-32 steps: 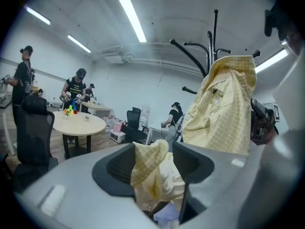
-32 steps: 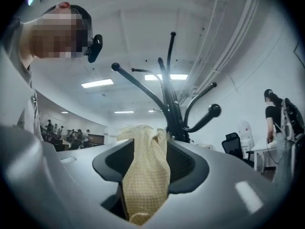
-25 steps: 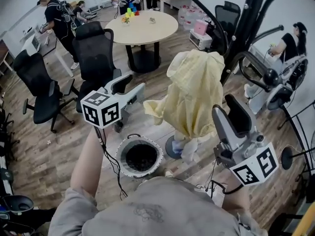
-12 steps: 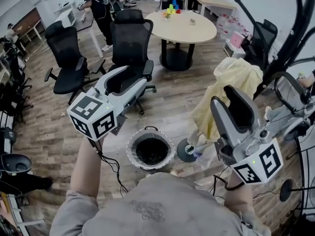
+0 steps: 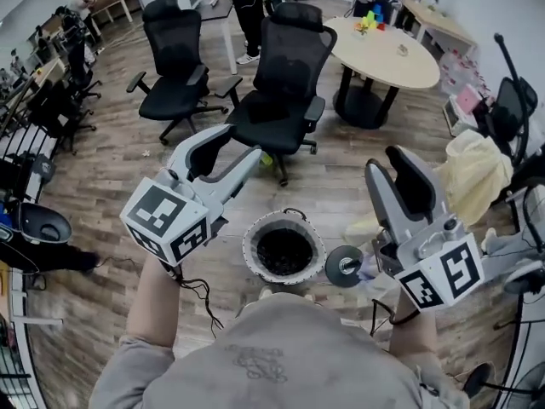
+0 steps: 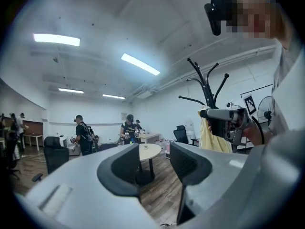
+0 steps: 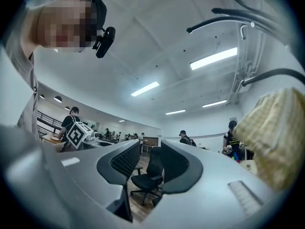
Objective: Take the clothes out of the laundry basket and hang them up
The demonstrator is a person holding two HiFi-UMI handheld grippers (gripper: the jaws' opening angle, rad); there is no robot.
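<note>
The laundry basket (image 5: 255,229), a round white mesh tub with a dark inside, stands on the wood floor just in front of me; no clothes show in it. A pale yellow garment (image 5: 475,174) hangs on the black coat rack (image 6: 205,80) at the right; it also shows as yellow cloth (image 6: 211,140) in the left gripper view and as yellow cloth (image 7: 275,130) in the right gripper view. My left gripper (image 5: 228,147) is held above and left of the basket, open and empty. My right gripper (image 5: 392,162) is held right of the basket, open and empty, apart from the garment.
The rack's round base (image 5: 343,267) sits right of the basket. Two black office chairs (image 5: 285,75) stand beyond it, with a round wooden table (image 5: 383,54) behind. Several people work at the far end of the room. Cables trail on the floor near my feet.
The head view has swung left, so the hanging yellow garment slid from the middle to the right edge. Both grippers drew away from the garment and stayed open.
</note>
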